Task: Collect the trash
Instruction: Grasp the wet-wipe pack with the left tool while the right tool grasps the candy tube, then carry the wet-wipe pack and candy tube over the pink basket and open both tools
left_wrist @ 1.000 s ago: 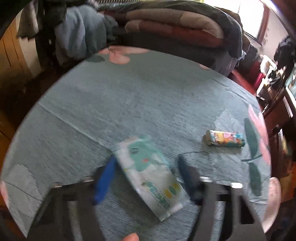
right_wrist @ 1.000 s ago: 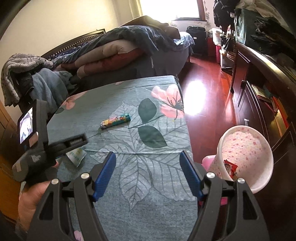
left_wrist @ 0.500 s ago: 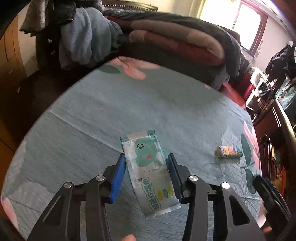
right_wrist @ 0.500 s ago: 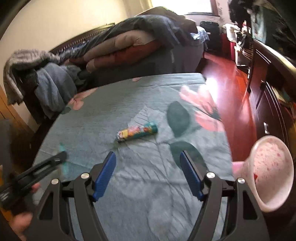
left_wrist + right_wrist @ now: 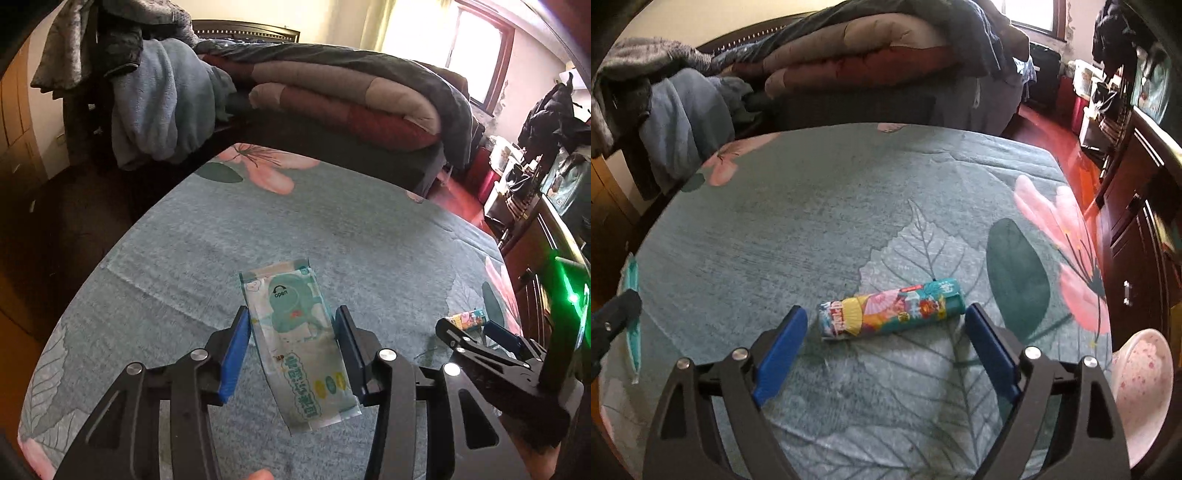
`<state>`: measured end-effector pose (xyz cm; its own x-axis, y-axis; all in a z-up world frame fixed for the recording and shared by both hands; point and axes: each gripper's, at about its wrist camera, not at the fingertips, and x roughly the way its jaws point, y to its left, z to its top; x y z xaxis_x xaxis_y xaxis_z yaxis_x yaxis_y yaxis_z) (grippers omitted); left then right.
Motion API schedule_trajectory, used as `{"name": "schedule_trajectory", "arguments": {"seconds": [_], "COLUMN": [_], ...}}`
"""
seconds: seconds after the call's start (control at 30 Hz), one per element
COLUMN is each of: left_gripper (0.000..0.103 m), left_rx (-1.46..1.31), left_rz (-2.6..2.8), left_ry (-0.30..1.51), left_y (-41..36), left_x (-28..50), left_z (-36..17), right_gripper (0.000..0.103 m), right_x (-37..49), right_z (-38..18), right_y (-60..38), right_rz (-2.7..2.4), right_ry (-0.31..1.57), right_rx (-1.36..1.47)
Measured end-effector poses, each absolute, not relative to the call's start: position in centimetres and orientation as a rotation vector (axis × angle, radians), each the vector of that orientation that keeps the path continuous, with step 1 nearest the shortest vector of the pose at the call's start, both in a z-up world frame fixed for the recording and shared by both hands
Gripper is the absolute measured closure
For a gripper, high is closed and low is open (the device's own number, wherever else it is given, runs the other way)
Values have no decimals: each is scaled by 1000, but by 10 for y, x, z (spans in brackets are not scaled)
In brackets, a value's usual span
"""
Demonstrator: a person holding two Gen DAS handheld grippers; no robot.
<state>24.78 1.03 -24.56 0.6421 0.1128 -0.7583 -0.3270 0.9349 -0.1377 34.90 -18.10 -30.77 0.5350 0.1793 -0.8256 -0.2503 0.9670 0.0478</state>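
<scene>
Gripping the flat pale-green plastic wipes packet (image 5: pixel 301 345) between its blue pads, my left gripper (image 5: pixel 291 354) holds it clear above the teal floral-print tablecloth (image 5: pixel 280 236). My right gripper (image 5: pixel 884 349), jaws opening and pressing on nothing, straddles the small colourful printed cylinder (image 5: pixel 892 310) lying on that cloth. A pink speckled bin (image 5: pixel 1141 384) stands beyond the table's right edge.

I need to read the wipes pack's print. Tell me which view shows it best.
Left wrist view: the wipes pack faces the camera flat-on between the left gripper fingers, its "open" flap readable. The right wrist view catches only a thin edge-on sliver at its left border.
</scene>
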Motion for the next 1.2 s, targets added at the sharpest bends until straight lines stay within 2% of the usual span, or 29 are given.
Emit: {"name": "schedule_trajectory", "arguments": {"seconds": [0.1,0.47,0.8,1.2], "left_gripper": [56,55,55,55], "left_rx": [-278,-280,-245,-185], "left_rz": [254,275,243,177], "left_ry": [843,841,782,641], "left_y": [14,36,31,3], "left_x": [248,232,211,178], "left_z": [-247,-239,-210,-149], "right_gripper": [21,23,23,23], "right_x": [347,317,250,182], "right_z": [-308,-297,-246,-177], "right_y": [-178,-179,-178,-206], "right_rz": [233,262,315,309], "right_ry": [961,948,848,710], "right_rx": [-101,-60,-37,-2]}}
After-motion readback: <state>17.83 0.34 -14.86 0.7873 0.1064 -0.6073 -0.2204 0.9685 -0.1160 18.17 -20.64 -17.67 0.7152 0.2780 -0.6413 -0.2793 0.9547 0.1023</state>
